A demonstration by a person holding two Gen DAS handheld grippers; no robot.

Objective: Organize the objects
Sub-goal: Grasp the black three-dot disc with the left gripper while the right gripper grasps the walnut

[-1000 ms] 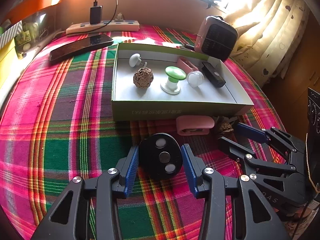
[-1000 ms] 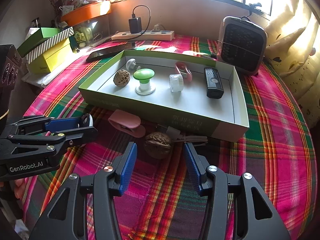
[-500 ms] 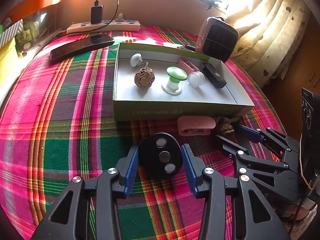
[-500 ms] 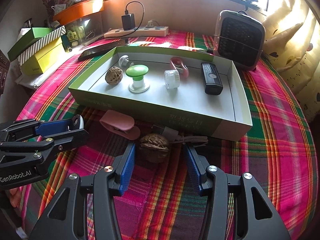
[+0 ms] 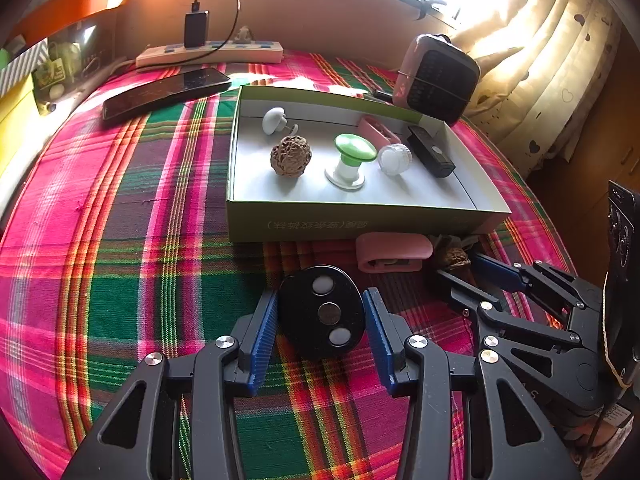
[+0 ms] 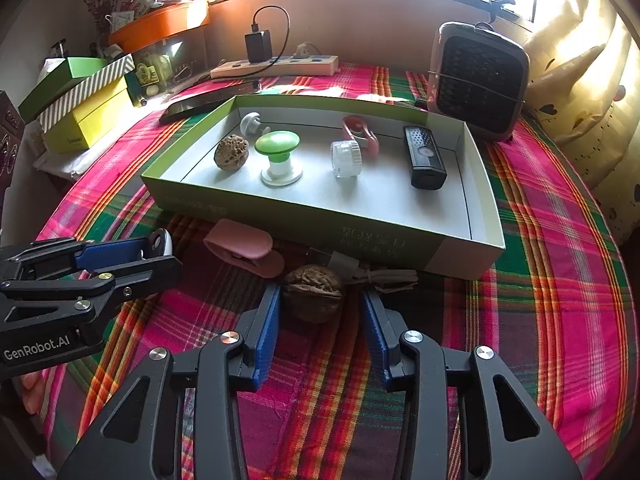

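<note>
1. A walnut (image 6: 313, 292) lies on the plaid cloth (image 6: 560, 280) just in front of the green box (image 6: 280, 216).
2. The right gripper (image 6: 318, 320) has just been closing around it; the left pad touches the nut, a gap shows at the right pad, so no grasp.
3. The left wrist view alone shows the left gripper (image 5: 320, 316) clamped on a black oval remote (image 5: 322, 312).
4. Between them lies a pink clip (image 5: 394, 252).
</note>
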